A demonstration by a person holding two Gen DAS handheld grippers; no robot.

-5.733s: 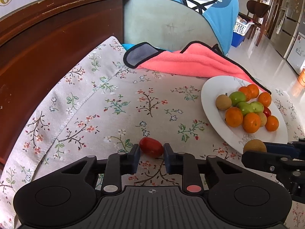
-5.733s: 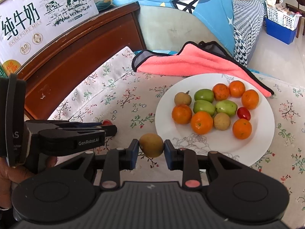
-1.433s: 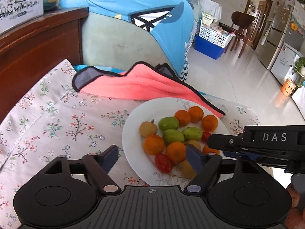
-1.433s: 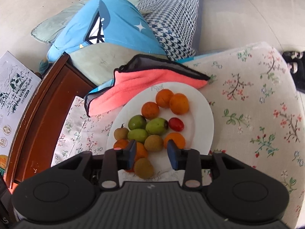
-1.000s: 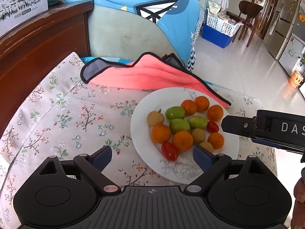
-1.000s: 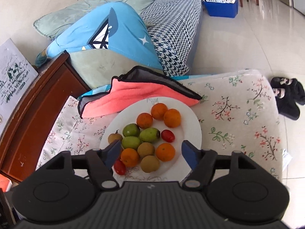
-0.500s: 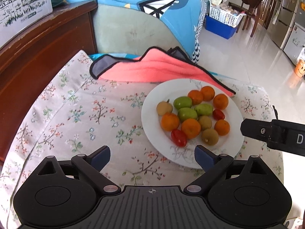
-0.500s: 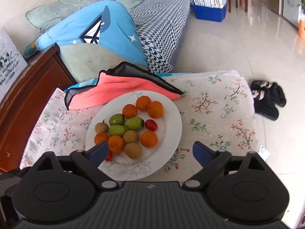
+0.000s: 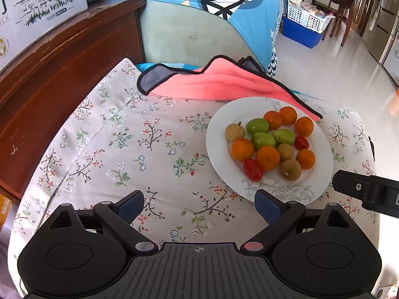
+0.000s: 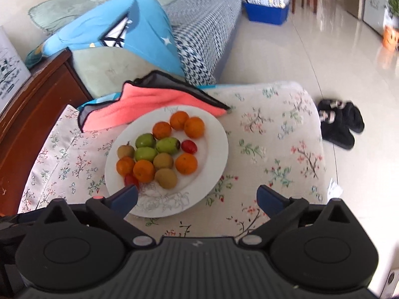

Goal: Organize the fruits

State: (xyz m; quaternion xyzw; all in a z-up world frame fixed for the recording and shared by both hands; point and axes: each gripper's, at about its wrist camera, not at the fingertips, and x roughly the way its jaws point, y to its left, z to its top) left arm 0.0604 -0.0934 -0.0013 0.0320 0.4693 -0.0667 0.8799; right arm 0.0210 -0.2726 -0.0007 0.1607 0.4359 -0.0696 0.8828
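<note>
Left tool point(image 9: 199, 205) hangs wide open over the flowery tabletop point(image 9: 139, 149), holding nothing. White plate point(image 9: 321, 174) piled with fruit sits off right, pink towel point(image 9: 219, 84) tucked behind it.

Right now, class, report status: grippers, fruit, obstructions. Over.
Left hand-held gripper open, empty. Right hand-held gripper open, empty. Fruit all on white plate. Pink cloth touches plate's far rim.
</note>
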